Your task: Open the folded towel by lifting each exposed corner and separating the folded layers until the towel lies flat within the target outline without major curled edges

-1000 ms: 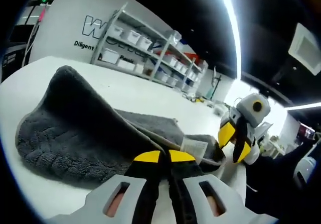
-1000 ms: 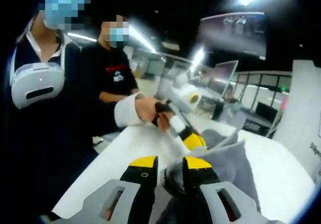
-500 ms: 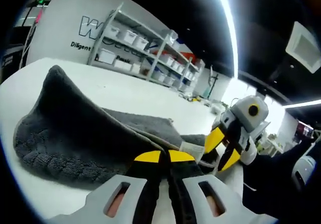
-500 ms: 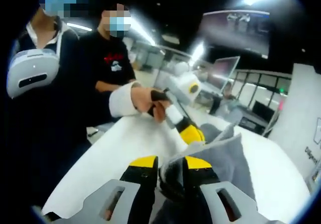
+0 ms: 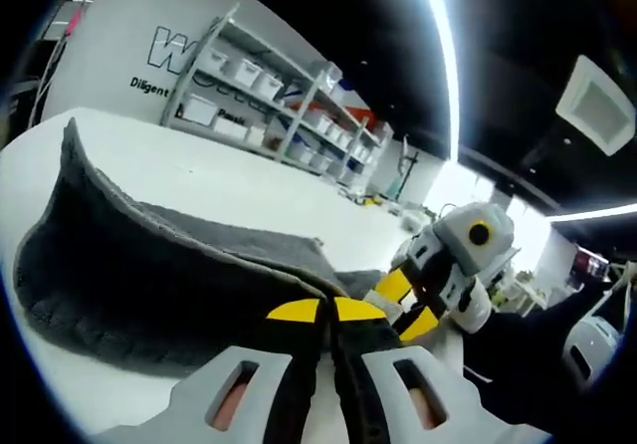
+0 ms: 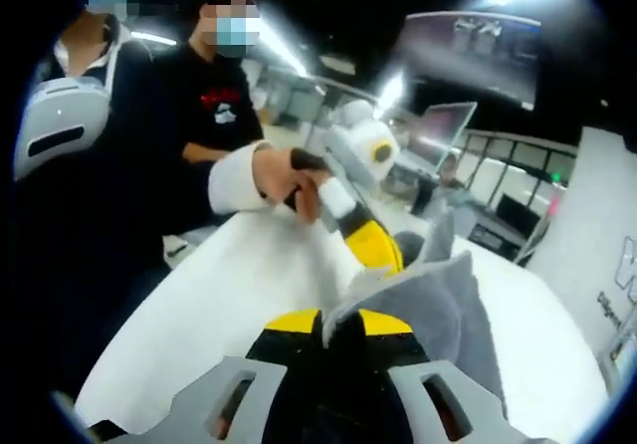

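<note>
My left gripper (image 5: 318, 311) and right gripper (image 6: 340, 323) each pinch the grey towel (image 5: 149, 275) with jaws squeezed tight, side by side, and the rest runs away ahead on the white counter (image 5: 239, 190).

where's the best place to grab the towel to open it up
Grip the towel at a free corner edge, coming in low from the table side. The layers part there, and both grippers, left and right, already pinch such edges.
</note>
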`<action>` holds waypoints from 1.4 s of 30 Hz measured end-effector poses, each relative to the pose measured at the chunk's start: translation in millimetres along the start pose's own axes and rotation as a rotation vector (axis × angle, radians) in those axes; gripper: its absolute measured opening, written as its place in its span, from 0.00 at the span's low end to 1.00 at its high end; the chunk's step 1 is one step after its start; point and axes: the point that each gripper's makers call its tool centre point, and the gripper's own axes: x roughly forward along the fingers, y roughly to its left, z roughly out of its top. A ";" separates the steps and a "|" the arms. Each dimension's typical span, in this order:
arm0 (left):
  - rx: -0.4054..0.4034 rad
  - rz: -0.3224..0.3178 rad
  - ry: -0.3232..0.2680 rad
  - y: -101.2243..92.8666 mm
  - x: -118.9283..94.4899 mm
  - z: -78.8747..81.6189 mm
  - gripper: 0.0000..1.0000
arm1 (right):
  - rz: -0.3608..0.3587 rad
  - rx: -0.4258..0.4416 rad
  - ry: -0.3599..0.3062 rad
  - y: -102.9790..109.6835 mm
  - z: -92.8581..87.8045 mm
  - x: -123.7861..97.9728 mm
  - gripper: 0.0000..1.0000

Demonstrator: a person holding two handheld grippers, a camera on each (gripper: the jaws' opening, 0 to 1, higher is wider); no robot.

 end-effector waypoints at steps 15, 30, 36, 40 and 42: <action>0.013 0.003 0.017 7.2 -1.5 1.7 0.02 | -0.052 0.014 -0.014 -10.3 3.7 -9.9 0.00; 0.018 0.017 0.027 25.2 -10.6 15.1 0.02 | -0.158 0.157 -0.078 -40.0 10.6 -28.9 0.00; 0.014 0.027 0.021 25.8 -16.0 17.4 0.02 | -0.215 0.226 -0.105 -56.3 9.6 -39.5 0.00; 0.015 0.034 0.022 26.0 -19.3 17.4 0.02 | -0.249 0.268 -0.121 -64.5 8.9 -45.2 0.00; 0.019 0.036 0.029 25.9 -21.4 16.2 0.02 | -0.264 0.285 -0.123 -68.0 7.7 -47.1 0.00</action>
